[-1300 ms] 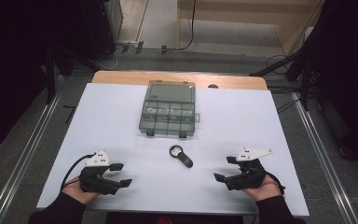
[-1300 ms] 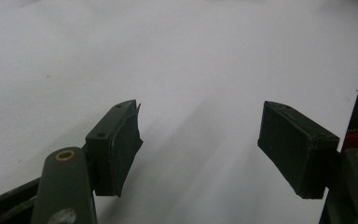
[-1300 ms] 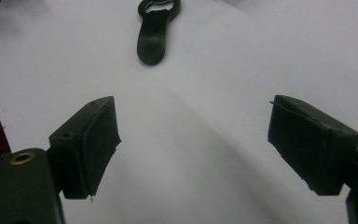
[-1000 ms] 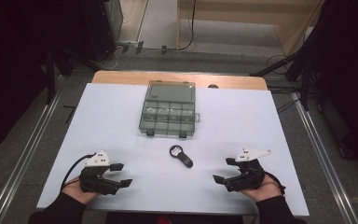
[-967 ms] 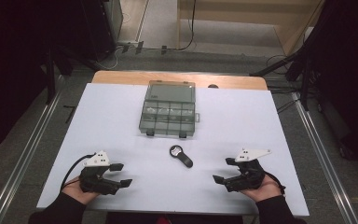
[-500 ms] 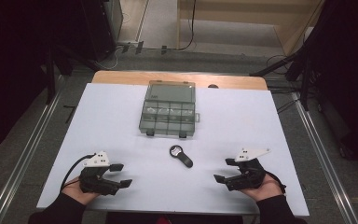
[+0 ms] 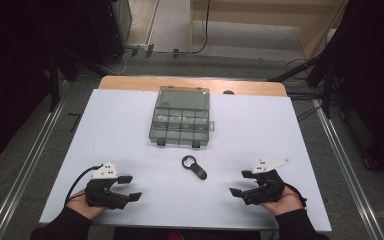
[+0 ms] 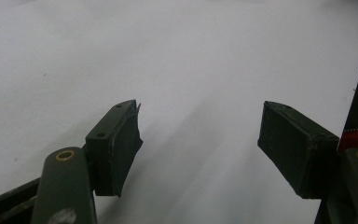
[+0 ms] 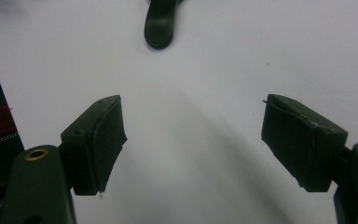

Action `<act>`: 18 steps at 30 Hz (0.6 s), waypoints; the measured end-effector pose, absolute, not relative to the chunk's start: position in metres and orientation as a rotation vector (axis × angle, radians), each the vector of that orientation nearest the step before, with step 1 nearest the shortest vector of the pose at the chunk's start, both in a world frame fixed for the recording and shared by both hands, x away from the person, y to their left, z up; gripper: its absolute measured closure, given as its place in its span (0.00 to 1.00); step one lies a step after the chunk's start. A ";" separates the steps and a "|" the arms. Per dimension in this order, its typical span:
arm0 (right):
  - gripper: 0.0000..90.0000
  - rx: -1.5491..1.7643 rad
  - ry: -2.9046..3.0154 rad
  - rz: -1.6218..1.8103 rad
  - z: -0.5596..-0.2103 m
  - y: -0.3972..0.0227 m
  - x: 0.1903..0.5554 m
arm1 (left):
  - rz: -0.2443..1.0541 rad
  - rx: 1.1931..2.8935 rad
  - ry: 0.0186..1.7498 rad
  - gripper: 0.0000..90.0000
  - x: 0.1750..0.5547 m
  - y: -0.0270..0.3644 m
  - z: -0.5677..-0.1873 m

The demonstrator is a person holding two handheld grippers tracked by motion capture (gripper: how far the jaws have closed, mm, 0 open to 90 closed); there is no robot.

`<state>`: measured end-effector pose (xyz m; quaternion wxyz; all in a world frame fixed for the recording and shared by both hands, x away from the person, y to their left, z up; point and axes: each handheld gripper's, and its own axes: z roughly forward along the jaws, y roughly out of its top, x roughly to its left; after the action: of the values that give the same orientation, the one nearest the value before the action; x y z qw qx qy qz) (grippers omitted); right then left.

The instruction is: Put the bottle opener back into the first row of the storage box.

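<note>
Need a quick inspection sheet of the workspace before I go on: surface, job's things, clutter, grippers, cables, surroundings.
Surface: white tabletop, wooden strip at far edge.
Job's things: clear compartment box, lid shut, far centre; small black key-fob-like tool lying in front of it, apart from it.
Clutter: nothing seen.
Grippers: left gripper and right gripper both open, holding nothing, near the front edge.
Cables: one trails from left gripper; others on floor beyond.
Surroundings: dark floor, metal rails either side.

A white worktop [image 7: 105, 130] with a tan wooden far edge carries a smoky grey-clear compartment box [image 7: 181, 119] and a small black tool [image 7: 194, 167] — both grippers black, plates pale grey.
</note>
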<state>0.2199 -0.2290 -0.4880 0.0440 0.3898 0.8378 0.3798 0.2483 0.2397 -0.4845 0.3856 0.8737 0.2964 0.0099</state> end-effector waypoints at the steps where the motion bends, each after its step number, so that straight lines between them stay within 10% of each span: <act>1: 0.25 1.191 2.561 1.161 -0.488 -0.229 0.220 | 0.026 2.225 0.755 0.32 0.248 0.240 -0.485; 18: 0.25 1.204 2.566 1.148 -0.490 -0.231 0.221 | 0.025 2.224 0.759 0.32 0.248 0.240 -0.485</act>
<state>0.2211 -0.2308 -0.4896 0.0415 0.3935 0.8384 0.3749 0.2484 0.2398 -0.4846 0.3855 0.8732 0.2980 0.0099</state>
